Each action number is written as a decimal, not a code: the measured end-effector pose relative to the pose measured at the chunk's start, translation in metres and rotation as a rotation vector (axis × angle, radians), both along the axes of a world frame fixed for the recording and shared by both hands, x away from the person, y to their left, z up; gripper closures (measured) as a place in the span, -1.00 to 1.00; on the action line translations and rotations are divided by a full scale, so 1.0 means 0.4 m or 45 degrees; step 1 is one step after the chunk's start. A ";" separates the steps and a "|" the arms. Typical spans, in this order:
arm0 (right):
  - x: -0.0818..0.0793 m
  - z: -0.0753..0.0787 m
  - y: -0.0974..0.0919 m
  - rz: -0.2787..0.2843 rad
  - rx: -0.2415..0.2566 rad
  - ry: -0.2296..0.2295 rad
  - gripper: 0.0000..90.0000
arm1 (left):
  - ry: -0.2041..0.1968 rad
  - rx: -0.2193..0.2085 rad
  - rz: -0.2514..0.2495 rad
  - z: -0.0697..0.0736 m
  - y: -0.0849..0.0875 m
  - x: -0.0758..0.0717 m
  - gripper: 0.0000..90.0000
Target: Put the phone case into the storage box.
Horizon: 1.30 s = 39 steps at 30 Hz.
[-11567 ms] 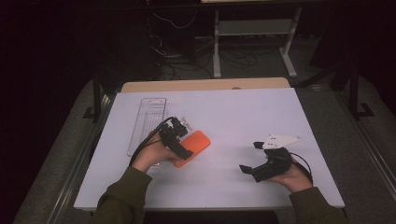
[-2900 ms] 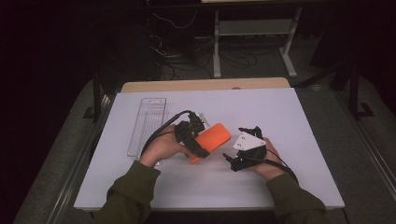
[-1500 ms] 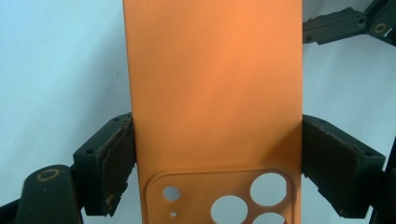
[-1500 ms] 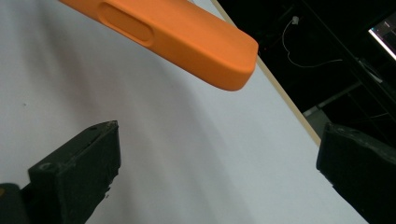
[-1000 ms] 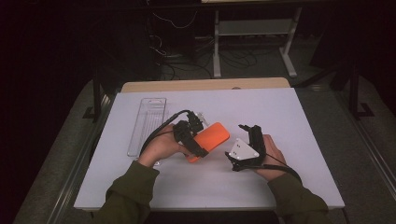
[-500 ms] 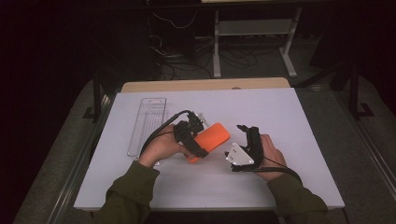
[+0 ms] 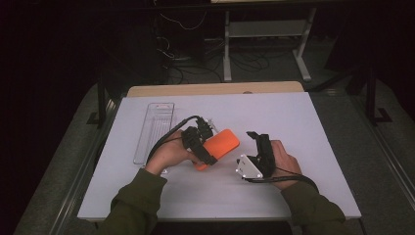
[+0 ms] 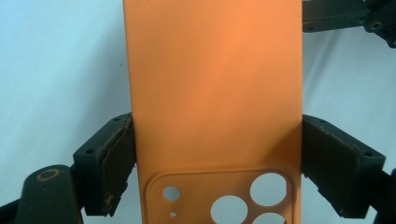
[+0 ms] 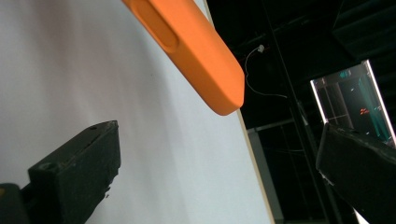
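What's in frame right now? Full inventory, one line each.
phone case: 1, orange, mid-table, clamped between the left gripper's jaws
clear tray: 1, transparent, left part of the table
table: 1, white top
wooden board: 1, tan, along the table's far edge
metal stand: 1, grey, on the dark floor beyond
left gripper: 1, black, shut on the phone case
right gripper: 1, black, open, right of the case
sleeves: 2, olive green, bottom edge

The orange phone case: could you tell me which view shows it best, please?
The left gripper view: the phone case faces the camera, camera cutouts plain, clamped between both jaws. The high view shows it small, in the left gripper. The right gripper view shows one end, edge-on.
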State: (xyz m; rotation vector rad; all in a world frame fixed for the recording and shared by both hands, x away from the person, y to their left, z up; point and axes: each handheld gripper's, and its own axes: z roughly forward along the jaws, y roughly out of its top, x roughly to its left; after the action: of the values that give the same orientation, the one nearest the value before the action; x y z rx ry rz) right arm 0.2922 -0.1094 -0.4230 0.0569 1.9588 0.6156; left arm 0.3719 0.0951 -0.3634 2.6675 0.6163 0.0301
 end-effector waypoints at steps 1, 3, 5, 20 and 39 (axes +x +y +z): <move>0.000 0.000 0.001 0.008 -0.021 0.002 -1.00 | -0.003 -0.009 0.004 -0.003 0.001 -0.001 -0.66; -0.001 -0.001 0.005 0.014 -0.033 -0.015 -1.00 | 0.004 -0.003 0.008 -0.004 0.002 -0.003 -0.66; -0.003 -0.002 0.010 0.023 -0.067 -0.032 -1.00 | 0.003 -0.003 0.013 -0.006 0.003 -0.004 -0.66; -0.009 -0.018 0.031 0.066 -0.205 -0.222 -1.00 | 0.003 -0.001 -0.008 -0.009 -0.001 -0.003 -0.66; -0.011 -0.036 0.076 0.111 -0.294 -0.317 -1.00 | 0.004 0.002 -0.024 -0.008 -0.005 -0.005 -0.66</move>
State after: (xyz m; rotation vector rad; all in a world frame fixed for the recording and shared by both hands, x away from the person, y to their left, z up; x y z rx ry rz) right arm 0.2877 -0.0791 -0.4373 -0.2391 1.7834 0.4262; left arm 0.3700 0.0931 -0.3668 2.6750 0.5922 0.0215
